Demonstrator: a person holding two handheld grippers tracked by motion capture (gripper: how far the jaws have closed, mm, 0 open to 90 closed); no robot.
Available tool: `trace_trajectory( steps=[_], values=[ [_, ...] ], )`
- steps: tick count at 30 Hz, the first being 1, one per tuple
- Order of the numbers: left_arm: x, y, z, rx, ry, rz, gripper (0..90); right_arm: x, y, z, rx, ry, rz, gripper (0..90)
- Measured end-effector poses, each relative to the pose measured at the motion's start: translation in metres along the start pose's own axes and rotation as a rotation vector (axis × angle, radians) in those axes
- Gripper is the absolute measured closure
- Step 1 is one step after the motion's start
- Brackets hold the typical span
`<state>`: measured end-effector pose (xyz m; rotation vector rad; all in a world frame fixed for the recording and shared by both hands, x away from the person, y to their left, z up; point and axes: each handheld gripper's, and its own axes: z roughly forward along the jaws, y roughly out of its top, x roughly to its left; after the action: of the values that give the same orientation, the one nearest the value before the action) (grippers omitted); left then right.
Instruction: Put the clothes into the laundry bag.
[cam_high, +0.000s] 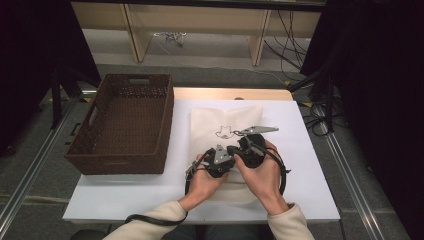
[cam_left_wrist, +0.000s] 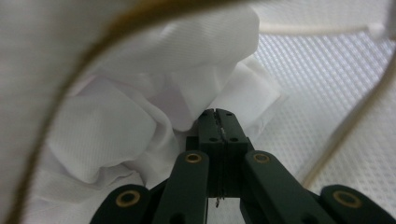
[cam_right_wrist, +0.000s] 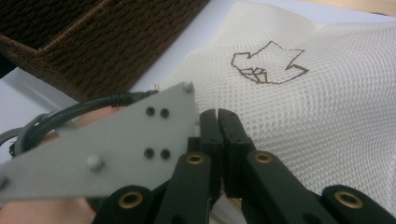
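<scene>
A cream mesh bag (cam_high: 227, 117) with a brown stitched emblem (cam_right_wrist: 268, 63) lies flat on the white table (cam_high: 310, 165). Both hands meet over its near half. In the left gripper view my left gripper (cam_left_wrist: 217, 114) is shut, its tips nipping a fold of white cloth (cam_left_wrist: 140, 116) that bunches against the mesh (cam_left_wrist: 327, 93). My right gripper (cam_right_wrist: 217, 114) is shut too, its tips pressed into the bag's mesh (cam_right_wrist: 327, 116). From above, the left gripper (cam_high: 220, 162) and right gripper (cam_high: 247, 150) sit side by side, almost touching.
A dark brown woven basket (cam_high: 82, 145) stands on the table's left part; its corner (cam_right_wrist: 93, 42) lies close beside the bag. The left gripper's grey plate (cam_right_wrist: 116, 140) and cable sit right next to the right jaws. Wooden shelving and floor cables lie beyond the table.
</scene>
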<state>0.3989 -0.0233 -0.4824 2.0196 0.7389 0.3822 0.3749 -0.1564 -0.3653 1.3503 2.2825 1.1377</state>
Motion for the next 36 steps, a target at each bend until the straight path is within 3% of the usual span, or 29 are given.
trace_trajectory(
  steps=[2, 3, 4, 5, 7, 8, 9, 10, 12, 13, 15, 16, 17, 18, 21, 22, 23, 27, 28, 29, 30, 33, 34, 35, 36],
  values=[
    [0.0, -0.001, -0.002, 0.007, -0.003, 0.022, 88.7, 0.0, 0.0, -0.003, 0.018, -0.004, 0.0, 90.0],
    [-0.003, -0.001, -0.002, -0.025, -0.004, -0.019, 88.1, 0.0, 0.001, -0.003, 0.018, -0.006, 0.007, 90.0],
    [-0.004, -0.002, -0.004, -0.029, -0.004, -0.025, 86.5, -0.001, 0.001, -0.001, 0.006, 0.003, -0.004, 90.0],
    [-0.003, -0.002, -0.009, -0.011, -0.012, 0.0, 85.0, 0.0, 0.0, -0.001, 0.023, 0.003, 0.027, 90.0],
    [-0.006, -0.002, -0.019, -0.031, -0.015, -0.007, 79.8, -0.002, -0.001, 0.0, 0.02, -0.002, 0.013, 90.0],
    [-0.004, -0.002, -0.028, -0.013, -0.024, 0.03, 76.8, -0.002, -0.001, 0.0, 0.022, -0.002, 0.015, 90.0],
    [-0.004, -0.002, -0.028, -0.013, -0.024, 0.03, 74.5, -0.002, -0.001, 0.0, 0.029, -0.001, 0.016, 90.0],
    [-0.002, -0.001, -0.046, -0.009, -0.008, 0.06, 70.7, -0.002, 0.0, 0.0, 0.027, 0.004, 0.011, 90.0],
    [0.003, -0.004, -0.066, -0.024, 0.012, 0.065, 64.8, -0.003, -0.001, 0.001, 0.026, -0.008, 0.005, 90.0],
    [0.008, -0.005, -0.077, -0.012, 0.037, 0.1, 60.2, -0.004, -0.001, 0.001, 0.018, -0.007, -0.014, 90.0],
    [0.009, -0.007, -0.083, -0.022, 0.053, 0.091, 54.7, -0.004, -0.001, 0.0, 0.025, -0.001, -0.005, 90.0],
    [0.014, -0.011, -0.1, 0.003, 0.09, 0.086, 50.4, -0.002, -0.001, 0.001, 0.023, -0.004, 0.021, 90.0],
    [0.018, -0.013, -0.106, 0.024, 0.109, 0.122, 46.3, -0.001, -0.001, 0.001, 0.028, -0.008, 0.014, 90.0],
    [0.019, -0.016, -0.11, 0.023, 0.11, 0.106, 42.7, -0.003, -0.001, 0.003, 0.013, 0.0, -0.002, 90.0],
    [0.019, -0.023, -0.117, 0.049, 0.137, 0.115, 36.5, -0.002, -0.002, 0.001, 0.032, -0.018, -0.016, 90.0],
    [0.018, -0.025, -0.117, 0.063, 0.123, 0.117, 35.2, 0.0, -0.001, 0.001, 0.037, -0.016, 0.018, 90.0],
    [0.018, -0.029, -0.115, 0.078, 0.114, 0.116, 34.6, -0.001, -0.001, 0.003, 0.021, -0.013, 0.001, 90.0],
    [0.02, -0.035, -0.113, 0.119, 0.135, 0.133, 33.1, 0.0, -0.002, 0.002, 0.035, -0.019, 0.016, 90.0],
    [0.022, -0.039, -0.113, 0.137, 0.146, 0.123, 32.9, -0.003, -0.002, 0.003, 0.021, -0.009, -0.034, 90.0],
    [0.024, -0.042, -0.115, 0.146, 0.149, 0.12, 32.9, -0.003, -0.002, 0.003, 0.021, -0.009, -0.034, 90.0],
    [0.028, -0.048, -0.118, 0.153, 0.159, 0.114, 33.1, -0.003, -0.002, 0.001, 0.037, -0.008, 0.013, 90.0],
    [0.035, -0.057, -0.12, 0.173, 0.145, 0.063, 35.1, -0.003, -0.002, 0.001, 0.047, -0.005, 0.003, 90.0],
    [0.035, -0.057, -0.12, 0.173, 0.145, 0.063, 37.0, -0.001, -0.002, 0.002, 0.043, -0.013, 0.013, 90.0],
    [0.037, -0.06, -0.12, 0.181, 0.13, 0.05, 37.0, -0.001, -0.002, 0.002, 0.043, -0.013, 0.013, 90.0],
    [0.038, -0.061, -0.121, 0.203, 0.1, 0.053, 41.1, -0.002, -0.002, 0.003, 0.043, -0.012, -0.02, 90.0]
  ],
)
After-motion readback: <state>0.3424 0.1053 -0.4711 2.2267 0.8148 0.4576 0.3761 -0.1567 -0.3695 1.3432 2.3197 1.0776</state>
